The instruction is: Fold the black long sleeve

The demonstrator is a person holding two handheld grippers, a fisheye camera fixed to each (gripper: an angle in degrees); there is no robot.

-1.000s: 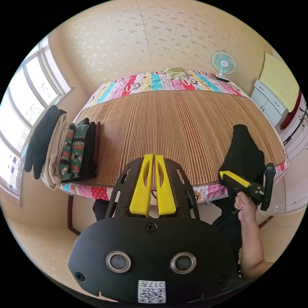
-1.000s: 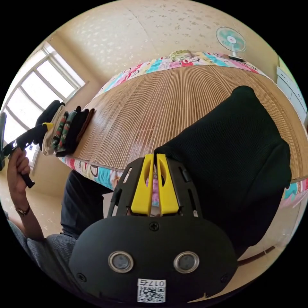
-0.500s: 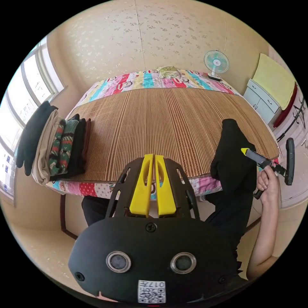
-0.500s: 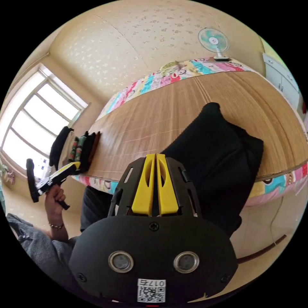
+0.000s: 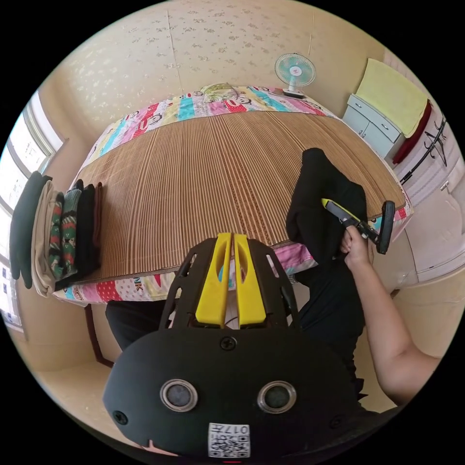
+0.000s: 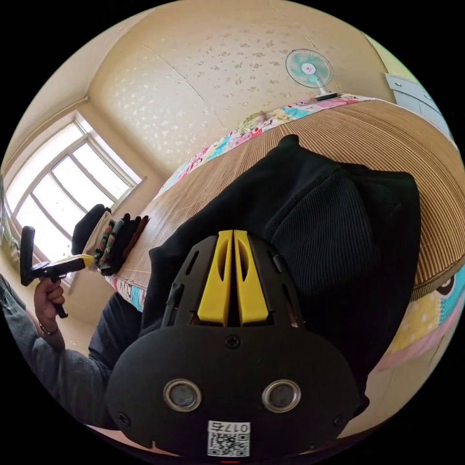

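The black long sleeve (image 5: 317, 203) lies bunched on the bamboo mat (image 5: 203, 174) at the bed's near right corner, part of it hanging over the edge. In the right gripper view the black long sleeve (image 6: 319, 227) spreads out close in front. My right gripper (image 6: 231, 234) is shut, its tips just over the cloth, with no cloth seen between the jaws. A hand holds the right gripper (image 5: 326, 203) against the garment's right side. My left gripper (image 5: 231, 237) is shut and holds nothing, off the bed's front edge. The left gripper (image 6: 86, 260) is held in a hand far left.
A stack of folded clothes (image 5: 58, 232) sits at the mat's left edge. A small fan (image 5: 294, 72) stands at the far end of the bed and a pale cabinet (image 5: 370, 128) at the right. The person's dark trousers (image 5: 135, 319) are against the bed front.
The right gripper has swung back in toward the black long sleeve, which now looms larger in its view. Both grippers stay shut. The left view has shifted with the hand.
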